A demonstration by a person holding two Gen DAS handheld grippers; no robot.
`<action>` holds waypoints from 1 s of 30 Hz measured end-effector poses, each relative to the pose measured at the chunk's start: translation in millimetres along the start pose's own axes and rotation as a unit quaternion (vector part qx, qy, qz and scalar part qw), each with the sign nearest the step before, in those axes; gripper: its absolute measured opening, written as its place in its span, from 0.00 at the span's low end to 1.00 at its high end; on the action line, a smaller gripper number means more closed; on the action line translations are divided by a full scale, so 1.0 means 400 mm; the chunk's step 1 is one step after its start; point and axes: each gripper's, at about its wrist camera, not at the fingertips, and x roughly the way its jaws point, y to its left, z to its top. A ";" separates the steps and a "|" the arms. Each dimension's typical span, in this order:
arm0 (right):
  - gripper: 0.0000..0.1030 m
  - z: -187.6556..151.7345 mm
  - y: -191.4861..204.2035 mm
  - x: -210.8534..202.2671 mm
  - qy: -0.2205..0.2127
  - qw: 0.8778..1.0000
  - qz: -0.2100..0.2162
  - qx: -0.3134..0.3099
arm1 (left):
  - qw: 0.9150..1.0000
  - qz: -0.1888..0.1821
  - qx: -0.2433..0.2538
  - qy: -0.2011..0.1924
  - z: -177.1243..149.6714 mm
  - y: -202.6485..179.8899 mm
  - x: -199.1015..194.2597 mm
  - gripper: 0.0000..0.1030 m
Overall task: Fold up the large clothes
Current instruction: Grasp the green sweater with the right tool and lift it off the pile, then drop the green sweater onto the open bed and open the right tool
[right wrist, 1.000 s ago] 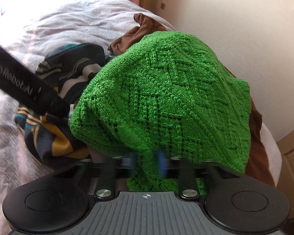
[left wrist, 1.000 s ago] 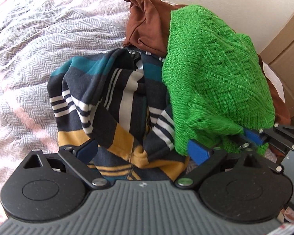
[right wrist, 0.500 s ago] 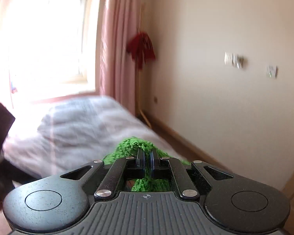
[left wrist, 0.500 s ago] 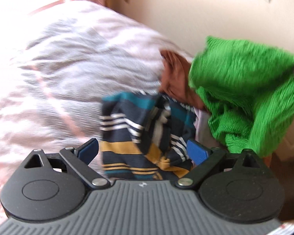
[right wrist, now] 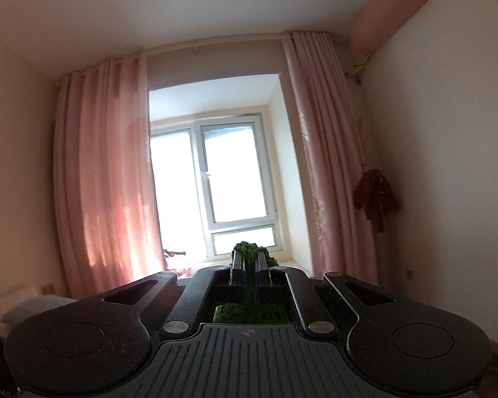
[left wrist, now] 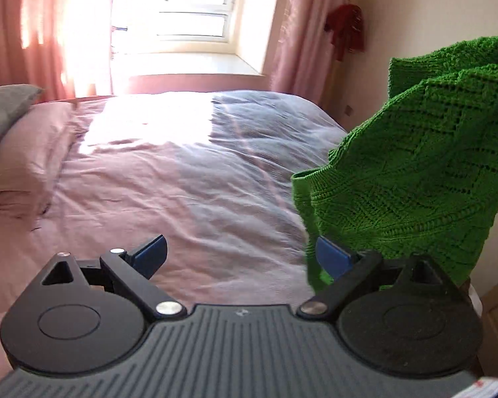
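A bright green knitted sweater [left wrist: 415, 172] hangs in the air at the right of the left wrist view, above the bed's edge. My left gripper [left wrist: 240, 252] is open, its blue pads wide apart, with only the bed between them; the sweater's lower hem drapes just behind its right pad. My right gripper [right wrist: 249, 265] is raised high, pointing at the window, and is shut on a bunch of the green sweater [right wrist: 249, 311], which pokes out above and below the fingertips. The rest of the garment is hidden below the right wrist view.
A bed [left wrist: 169, 179] with a pale pink and grey duvet fills the left wrist view, with pillows [left wrist: 3, 112] at its left. Pink curtains [right wrist: 103, 182] frame a bright window [right wrist: 229, 182]. A dark red item [right wrist: 376, 199] hangs on the right wall.
The right gripper has lifted the green sweater off the clothes pile and swung up toward the window. The left gripper tilted up; the striped and brown garments have left its view.
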 end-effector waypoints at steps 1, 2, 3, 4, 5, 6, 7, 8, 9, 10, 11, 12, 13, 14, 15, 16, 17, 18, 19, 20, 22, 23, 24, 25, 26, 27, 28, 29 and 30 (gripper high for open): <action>0.00 0.002 0.035 0.004 0.002 1.000 0.018 0.013 | 1.000 0.017 -0.010 -0.009 -0.009 0.057 -0.048 0.92; 0.00 0.007 0.079 0.003 0.007 0.999 0.040 0.024 | 0.999 0.036 -0.020 -0.015 -0.020 0.110 -0.093 0.92; 0.01 0.011 0.127 -0.003 0.016 0.998 0.061 0.030 | 0.998 0.053 -0.029 -0.020 -0.034 0.159 -0.138 0.92; 0.01 0.008 0.163 0.002 0.030 0.996 0.075 0.036 | 0.997 0.068 -0.038 -0.024 -0.049 0.203 -0.177 0.92; 0.02 0.006 0.207 0.009 0.061 0.993 0.092 0.040 | 0.995 0.085 -0.046 -0.026 -0.068 0.248 -0.219 0.92; 0.06 -0.004 0.236 0.024 0.096 0.989 0.108 0.033 | 0.993 0.101 -0.054 -0.026 -0.086 0.288 -0.252 0.92; 0.08 -0.015 0.267 0.030 0.121 0.986 0.111 0.024 | 0.991 0.116 -0.060 -0.023 -0.104 0.319 -0.278 0.92; 0.15 -0.031 0.290 0.030 0.140 0.984 0.108 0.014 | 0.989 0.130 -0.068 -0.018 -0.124 0.353 -0.304 0.92; 0.27 -0.047 0.311 0.025 0.161 0.981 0.109 0.004 | 0.987 0.142 -0.076 -0.014 -0.144 0.379 -0.329 0.92; 0.34 -0.058 0.327 0.024 0.181 0.977 0.113 -0.002 | 0.985 0.152 -0.084 -0.007 -0.165 0.401 -0.347 0.92; 0.40 -0.083 0.344 0.011 0.202 0.973 0.116 -0.001 | 0.982 0.162 -0.092 0.000 -0.192 0.421 -0.374 0.92; 0.42 -0.108 0.354 -0.003 0.221 0.968 0.123 0.002 | 0.981 0.169 -0.098 0.006 -0.213 0.436 -0.392 0.92; 0.42 -0.128 0.366 -0.005 0.243 0.961 0.128 0.001 | 0.979 0.176 -0.105 0.012 -0.233 0.446 -0.402 0.92; 0.43 -0.146 0.377 -0.010 0.264 0.956 0.128 -0.002 | 0.977 0.183 -0.112 0.018 -0.255 0.453 -0.418 0.92; 0.43 -0.174 0.384 -0.027 0.285 0.950 0.128 -0.005 | 0.975 0.187 -0.119 0.025 -0.275 0.455 -0.426 0.92; 0.43 -0.194 0.386 -0.036 0.306 0.943 0.132 -0.010 | 0.973 0.190 -0.126 0.030 -0.295 0.461 -0.441 0.92; 0.43 -0.237 0.399 -0.079 0.326 0.936 0.134 -0.016 | 0.972 0.192 -0.131 0.035 -0.310 0.459 -0.448 0.92; 0.43 -0.261 0.416 -0.112 0.340 0.931 0.134 -0.021 | 0.971 0.195 -0.136 0.040 -0.328 0.457 -0.463 0.92; 0.43 -0.273 0.416 -0.121 0.352 0.926 0.137 -0.028 | 0.970 0.197 -0.139 0.044 -0.343 0.451 -0.472 0.92; 0.43 -0.299 0.427 -0.154 0.365 0.919 0.143 -0.035 | 0.969 0.199 -0.141 0.048 -0.359 0.440 -0.477 0.92; 0.43 -0.347 0.450 -0.200 0.386 0.910 0.145 -0.046 | 0.966 0.202 -0.149 0.056 -0.384 0.423 -0.487 0.92; 0.43 -0.361 0.449 -0.223 0.397 0.905 0.145 -0.049 | 0.966 0.201 -0.152 0.061 -0.395 0.407 -0.496 0.92; 0.43 -0.373 0.444 -0.242 0.406 0.901 0.147 -0.051 | 0.966 0.198 -0.151 0.063 -0.407 0.394 -0.505 0.92; 0.43 -0.381 0.437 -0.260 0.410 0.898 0.148 -0.052 | 0.967 0.196 -0.148 0.064 -0.416 0.379 -0.512 0.92; 0.43 -0.390 0.433 -0.283 0.415 0.896 0.149 -0.054 | 0.968 0.197 -0.144 0.065 -0.425 0.361 -0.517 0.92; 0.43 -0.400 0.428 -0.301 0.421 0.893 0.148 -0.059 | 0.967 0.200 -0.143 0.067 -0.433 0.349 -0.519 0.92; 0.43 -0.409 0.419 -0.316 0.427 0.890 0.146 -0.062 | 0.966 0.203 -0.145 0.070 -0.443 0.335 -0.525 0.92; 0.43 -0.405 0.406 -0.329 0.432 0.888 0.144 -0.063 | 0.965 0.202 -0.148 0.073 -0.454 0.323 -0.528 0.92; 0.43 -0.412 0.396 -0.346 0.436 0.887 0.143 -0.061 | 0.963 0.207 -0.154 0.075 -0.462 0.313 -0.530 0.92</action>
